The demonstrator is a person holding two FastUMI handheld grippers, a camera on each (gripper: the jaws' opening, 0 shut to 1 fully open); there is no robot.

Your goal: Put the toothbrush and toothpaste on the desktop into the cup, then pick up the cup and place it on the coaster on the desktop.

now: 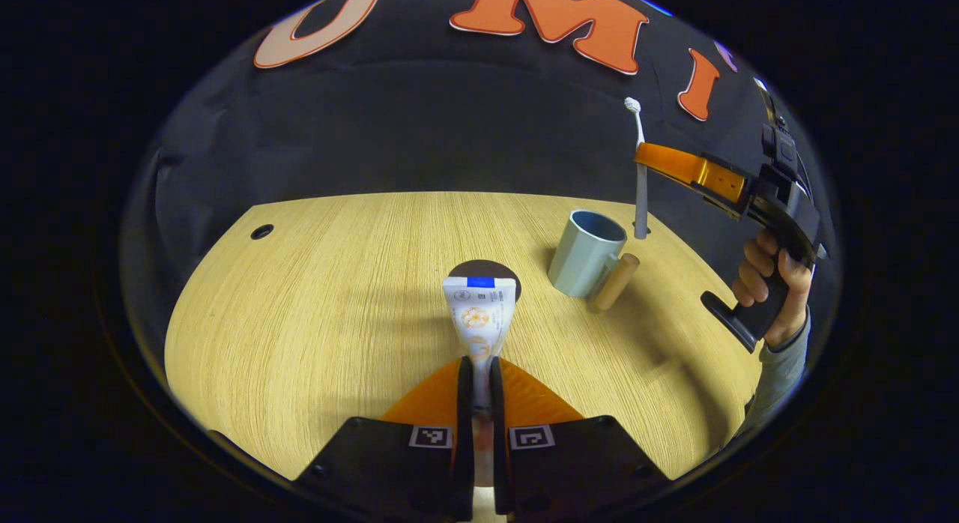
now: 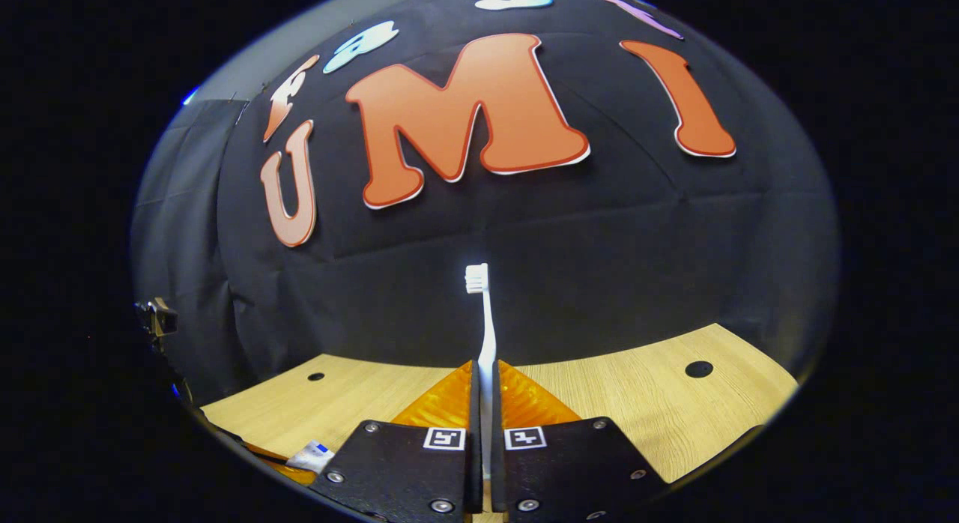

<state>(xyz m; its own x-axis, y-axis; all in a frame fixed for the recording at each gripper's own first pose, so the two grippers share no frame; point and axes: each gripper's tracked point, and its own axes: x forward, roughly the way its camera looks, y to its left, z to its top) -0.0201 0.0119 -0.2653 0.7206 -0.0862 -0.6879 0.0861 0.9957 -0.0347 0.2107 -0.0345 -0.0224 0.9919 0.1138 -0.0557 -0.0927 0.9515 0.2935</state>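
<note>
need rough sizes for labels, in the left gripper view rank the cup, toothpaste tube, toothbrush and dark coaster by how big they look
1. cup, bulkiest in the picture.
2. toothpaste tube; it is close to the camera, so its look may flatter it.
3. toothbrush, long but very thin.
4. dark coaster, mostly hidden behind the tube, so its rank is unsure.

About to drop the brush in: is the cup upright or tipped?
Upright: the pale blue cup with a wooden handle stands on the light wooden desktop, mouth upward.
</note>
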